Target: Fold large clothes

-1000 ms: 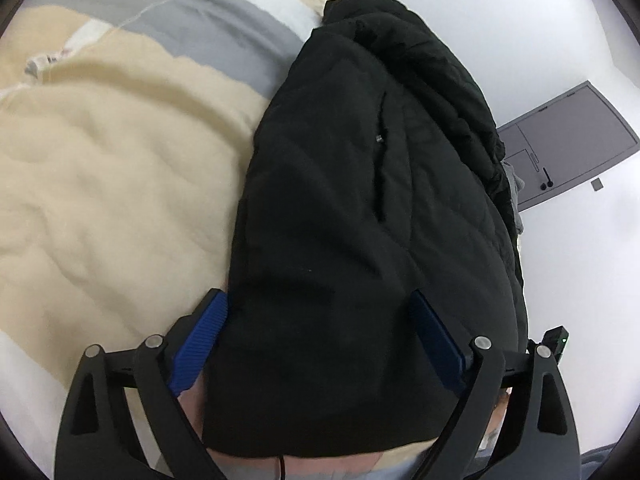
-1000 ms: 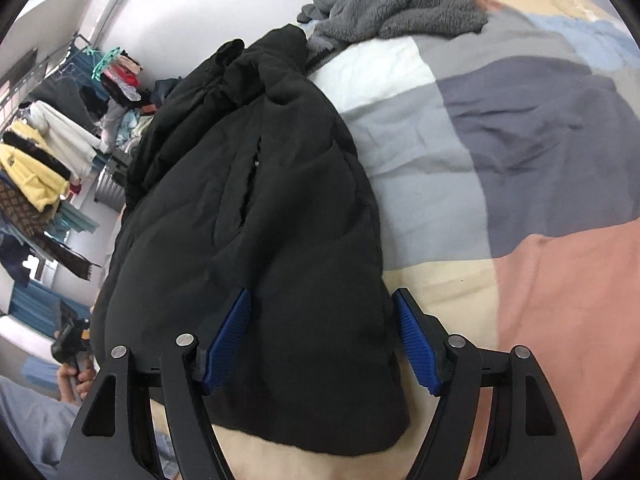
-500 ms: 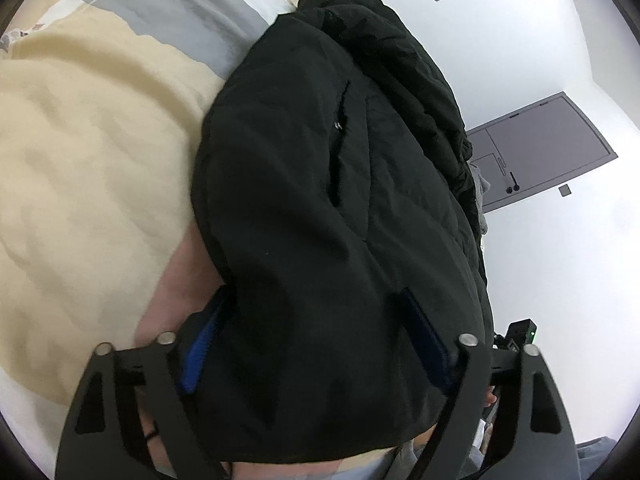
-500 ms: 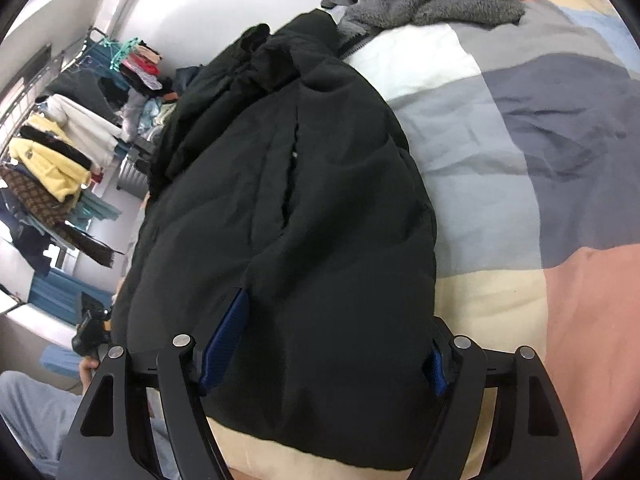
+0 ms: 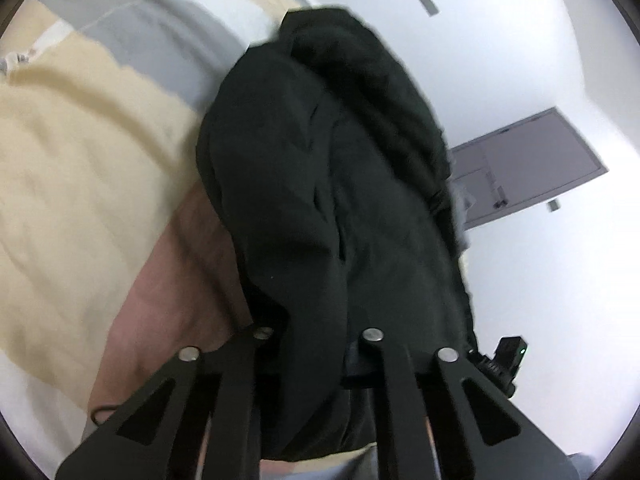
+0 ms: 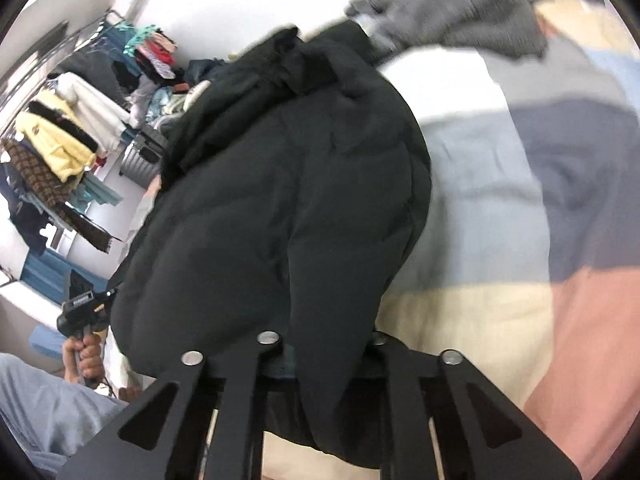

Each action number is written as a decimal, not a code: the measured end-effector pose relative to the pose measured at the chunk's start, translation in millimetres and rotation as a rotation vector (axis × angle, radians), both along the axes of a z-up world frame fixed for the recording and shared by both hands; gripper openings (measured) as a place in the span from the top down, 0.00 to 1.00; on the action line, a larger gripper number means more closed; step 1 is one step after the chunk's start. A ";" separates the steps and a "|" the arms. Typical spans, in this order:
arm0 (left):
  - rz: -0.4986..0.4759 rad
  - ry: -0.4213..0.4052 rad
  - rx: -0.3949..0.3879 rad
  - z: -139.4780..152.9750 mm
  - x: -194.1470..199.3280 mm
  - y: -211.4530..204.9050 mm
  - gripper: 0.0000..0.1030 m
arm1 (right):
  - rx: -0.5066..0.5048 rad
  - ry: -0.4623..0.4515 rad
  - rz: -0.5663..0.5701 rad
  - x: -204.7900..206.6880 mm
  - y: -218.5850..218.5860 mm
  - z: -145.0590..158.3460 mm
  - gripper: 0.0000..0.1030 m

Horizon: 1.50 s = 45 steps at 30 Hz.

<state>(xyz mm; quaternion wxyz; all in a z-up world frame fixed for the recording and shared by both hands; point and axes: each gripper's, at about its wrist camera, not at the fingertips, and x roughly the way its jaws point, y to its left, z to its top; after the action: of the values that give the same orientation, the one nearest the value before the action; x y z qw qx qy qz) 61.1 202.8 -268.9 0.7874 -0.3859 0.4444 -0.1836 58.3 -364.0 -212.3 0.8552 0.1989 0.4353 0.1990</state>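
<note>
A black padded jacket [image 5: 320,184] lies lengthwise on a patchwork bed cover [image 5: 80,184]; it also shows in the right wrist view [image 6: 288,200]. My left gripper [image 5: 316,320] is shut on the jacket's near hem, which bunches up between the arms and hides the blue pads. My right gripper [image 6: 324,332] is shut on the hem at the other near corner, with the fabric lifted and creased over it. The other gripper [image 6: 84,312] and the hand holding it show at the left of the right wrist view.
A grey fleece garment [image 6: 460,4] lies at the far end of the bed. A clothes rack [image 6: 60,132] with hanging clothes stands by the left wall, with a silver suitcase [image 6: 144,156] below it. A grey door [image 5: 528,168] is in the white wall.
Both grippers moved in onto the jacket's near hem and closed from wide open to shut on it. The hem now lifts and bunches; both views are blurred with motion.
</note>
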 end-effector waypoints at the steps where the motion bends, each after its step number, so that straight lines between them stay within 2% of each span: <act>1: -0.003 -0.015 -0.007 12.9 1.7 3.7 0.92 | 0.008 -0.023 0.006 0.2 0.8 11.1 0.93; 7: 0.002 -0.106 -0.002 86.1 18.0 14.5 0.94 | 0.034 -0.128 0.027 11.4 7.0 85.2 0.94; 9: -0.003 -0.135 0.031 113.6 28.6 17.3 0.94 | 0.060 -0.159 0.031 17.6 6.5 109.1 0.94; 11: -0.014 -0.159 0.109 143.4 43.7 19.2 0.94 | 0.072 -0.188 0.031 23.9 5.7 129.7 0.95; 12: -0.010 -0.161 0.124 154.1 46.7 27.0 0.94 | 0.073 -0.203 0.030 28.3 5.4 141.6 0.95; 16: 0.000 -0.192 0.163 200.0 65.5 35.1 0.95 | 0.092 -0.256 0.027 36.0 7.7 176.8 0.95; 18: 0.004 -0.202 0.158 218.6 69.5 36.2 0.95 | 0.120 -0.276 0.018 37.1 5.0 193.6 0.95; 23: -0.004 -0.232 0.189 256.6 53.3 34.3 0.95 | 0.139 -0.306 0.007 21.2 -4.7 219.2 0.95; 27: -0.028 -0.239 0.230 279.3 26.8 28.8 0.95 | 0.204 -0.309 0.004 -3.1 -19.1 235.8 0.95; 30: -0.047 -0.217 0.248 288.8 11.3 21.3 0.95 | 0.199 -0.305 0.007 -25.6 -24.0 244.1 0.95; 34: -0.075 -0.155 0.275 289.4 -19.7 14.4 0.95 | 0.178 -0.295 0.017 -57.1 -23.6 250.5 0.95; 39: -0.060 -0.090 0.269 288.3 -49.0 15.7 0.95 | 0.224 -0.265 -0.005 -91.8 -23.6 250.5 0.95; 42: -0.047 -0.077 0.263 288.9 -54.6 17.3 0.95 | 0.239 -0.246 -0.036 -96.1 -27.1 251.5 0.95; 45: -0.044 -0.059 0.256 285.5 -43.6 18.9 0.95 | 0.225 -0.227 -0.053 -84.1 -26.6 253.9 0.95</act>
<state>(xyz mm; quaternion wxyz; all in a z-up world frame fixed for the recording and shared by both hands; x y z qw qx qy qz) 17.5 221.6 16.6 0.8387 -0.2668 0.4492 -0.1537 -25.7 -390.7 41.7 0.8761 0.2810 0.3056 0.2451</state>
